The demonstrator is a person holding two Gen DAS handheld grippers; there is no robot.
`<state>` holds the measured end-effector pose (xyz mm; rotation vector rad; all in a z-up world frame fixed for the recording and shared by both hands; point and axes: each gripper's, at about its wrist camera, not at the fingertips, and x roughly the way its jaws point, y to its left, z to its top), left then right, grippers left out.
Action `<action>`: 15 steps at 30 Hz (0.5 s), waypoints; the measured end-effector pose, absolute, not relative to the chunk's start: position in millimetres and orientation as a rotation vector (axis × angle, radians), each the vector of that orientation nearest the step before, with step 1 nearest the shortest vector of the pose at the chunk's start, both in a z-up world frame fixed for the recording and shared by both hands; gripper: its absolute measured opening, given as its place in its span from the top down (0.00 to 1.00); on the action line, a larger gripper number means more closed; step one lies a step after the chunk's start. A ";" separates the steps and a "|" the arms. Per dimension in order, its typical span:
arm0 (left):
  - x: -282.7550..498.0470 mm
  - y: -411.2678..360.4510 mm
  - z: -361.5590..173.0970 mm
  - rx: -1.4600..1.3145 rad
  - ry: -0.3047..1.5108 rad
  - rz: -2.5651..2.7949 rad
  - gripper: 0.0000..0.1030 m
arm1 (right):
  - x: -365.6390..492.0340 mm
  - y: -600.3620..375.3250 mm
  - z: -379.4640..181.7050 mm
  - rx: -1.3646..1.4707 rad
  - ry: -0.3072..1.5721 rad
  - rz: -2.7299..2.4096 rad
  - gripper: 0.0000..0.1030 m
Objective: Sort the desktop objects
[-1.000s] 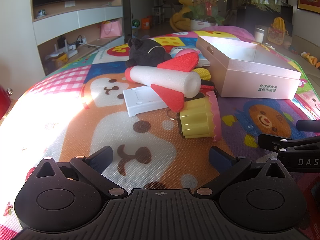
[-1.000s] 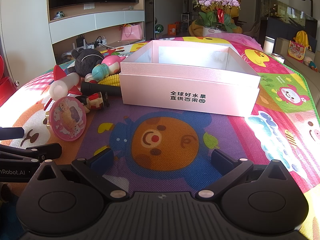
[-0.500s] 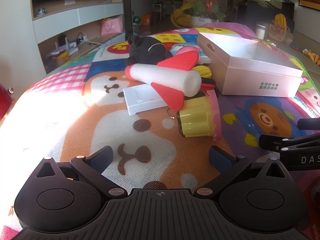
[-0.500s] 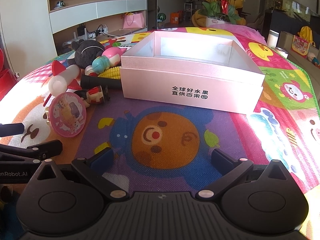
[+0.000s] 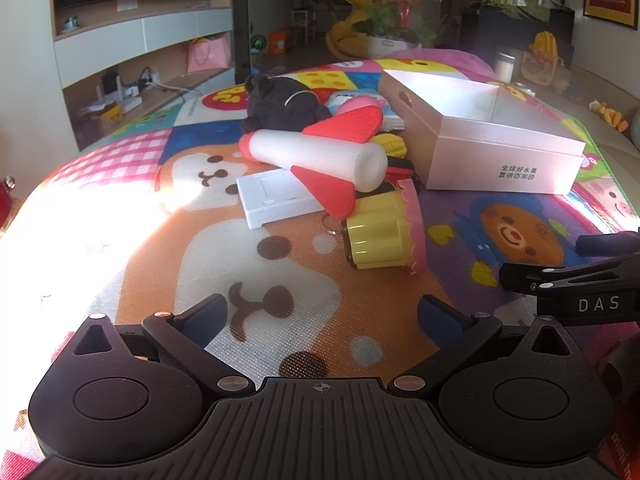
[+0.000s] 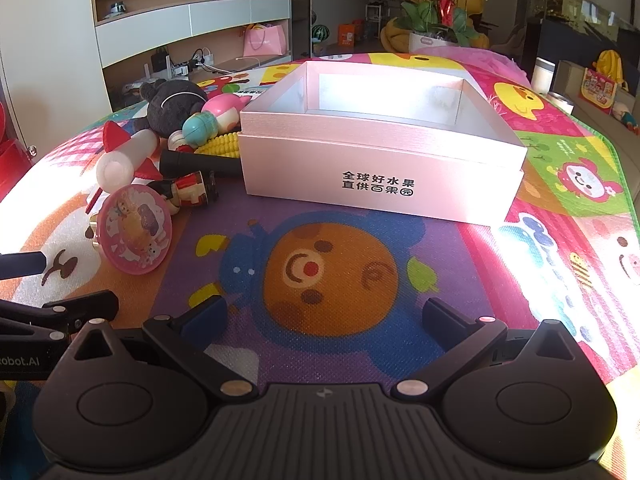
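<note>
An open pink box (image 6: 380, 176) (image 5: 492, 148) stands on the cartoon play mat. Left of it lies a pile of toys: a white foam rocket with red fins (image 5: 320, 156) (image 6: 120, 164), a yellow cup with a pink lid (image 5: 380, 232) (image 6: 136, 228), a white flat case (image 5: 272, 196), a black plush (image 5: 280, 100) (image 6: 172, 104), a toy corn cob (image 6: 224, 144), a black cylinder (image 6: 200, 166) and a small figurine (image 6: 188, 192). My left gripper (image 5: 322, 318) is open and empty, short of the yellow cup. My right gripper (image 6: 324, 316) is open and empty, in front of the box.
The mat (image 6: 332, 272) covers a table. A flower pot (image 6: 436, 12) and a yellow plush stand behind it. Shelving with a TV (image 5: 136, 40) is at the back left. Each gripper shows at the edge of the other's view.
Both grippers have risen and moved slightly forward toward the toys and the box. Nothing on the mat has moved.
</note>
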<state>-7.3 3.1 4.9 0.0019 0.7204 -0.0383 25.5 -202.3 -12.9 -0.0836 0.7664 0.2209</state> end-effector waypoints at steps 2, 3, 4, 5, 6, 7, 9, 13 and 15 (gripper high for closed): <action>-8.7 3.4 7.4 -0.002 0.708 -0.033 0.00 | 25.2 -203.1 -13.1 -0.080 0.767 0.223 0.00; -9.1 3.6 8.3 -0.003 0.703 -0.031 0.00 | 25.1 -203.7 -13.0 -0.078 0.768 0.225 0.00; -9.4 4.0 9.8 -0.003 0.698 -0.029 0.00 | 24.9 -204.0 -13.0 -0.077 0.769 0.226 0.00; -9.8 4.3 10.8 -0.002 0.695 -0.028 0.00 | 24.5 -204.2 -13.1 -0.076 0.768 0.226 0.00; -9.7 4.4 11.4 -0.001 0.693 -0.027 0.00 | 24.6 -204.1 -13.0 -0.076 0.768 0.227 0.00; -9.5 4.4 11.5 -0.001 0.695 -0.028 0.00 | 24.6 -204.0 -13.0 -0.077 0.768 0.228 0.00; -9.4 3.8 11.1 0.004 0.699 -0.028 0.00 | 24.5 -203.8 -12.8 -0.079 0.769 0.228 0.00; -9.9 4.0 11.2 0.015 0.701 -0.029 0.00 | 24.8 -204.0 -12.6 -0.081 0.770 0.230 0.00; -10.4 5.2 12.3 0.017 0.697 -0.029 0.00 | 24.7 -204.2 -12.6 -0.080 0.769 0.231 0.00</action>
